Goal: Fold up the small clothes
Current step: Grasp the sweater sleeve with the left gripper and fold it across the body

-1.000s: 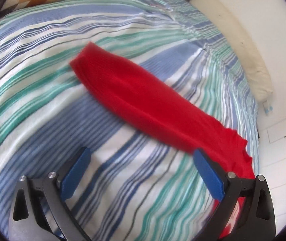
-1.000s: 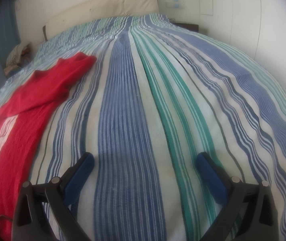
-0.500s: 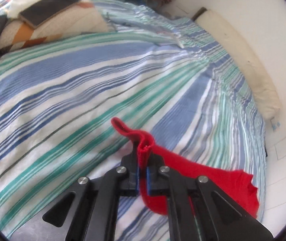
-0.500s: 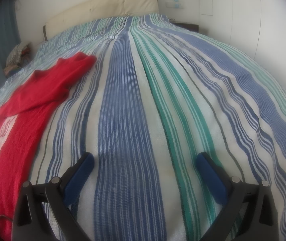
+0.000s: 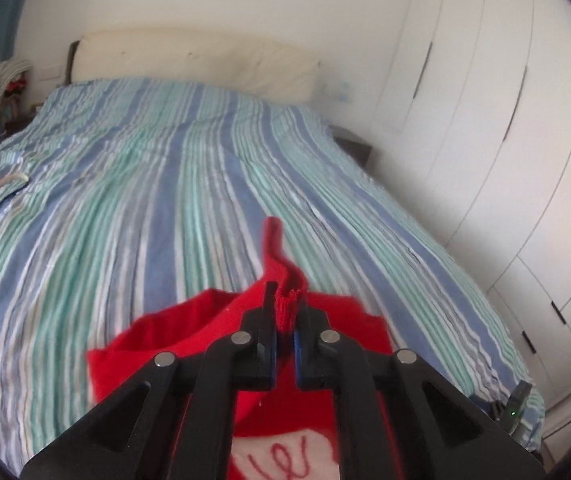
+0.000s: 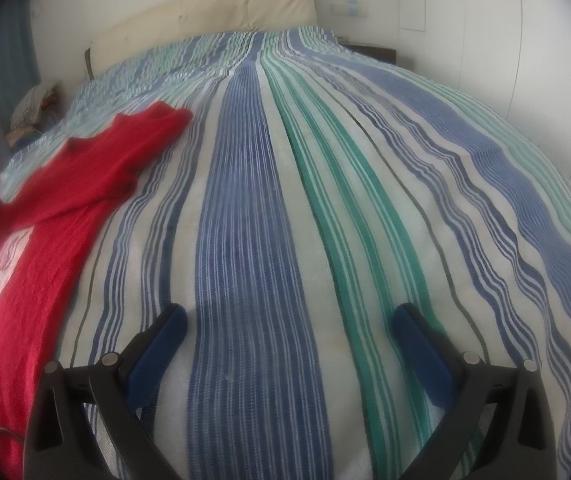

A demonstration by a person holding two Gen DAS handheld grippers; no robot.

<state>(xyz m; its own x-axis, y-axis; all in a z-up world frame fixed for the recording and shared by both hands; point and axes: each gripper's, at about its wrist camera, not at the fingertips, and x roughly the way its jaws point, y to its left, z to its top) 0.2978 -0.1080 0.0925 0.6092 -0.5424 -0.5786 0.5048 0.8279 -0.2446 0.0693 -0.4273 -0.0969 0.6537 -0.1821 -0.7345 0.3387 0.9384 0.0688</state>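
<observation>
The left gripper (image 5: 284, 322) pinches the cuff of the red sweater (image 6: 25, 248) sleeve (image 5: 275, 248); its jaws are easing apart slightly, yet the ribbed cuff remains between the pads. The sleeve is held raised above the sweater's body, presumably so it can be laid across the chest as a fold. The sweater lies flat near the left edge of the striped bed cover (image 6: 245, 200), collar toward the headboard (image 5: 189, 60). The right gripper (image 6: 285, 340) hangs fully released over bare cover, well apart from the garment, probably idle.
</observation>
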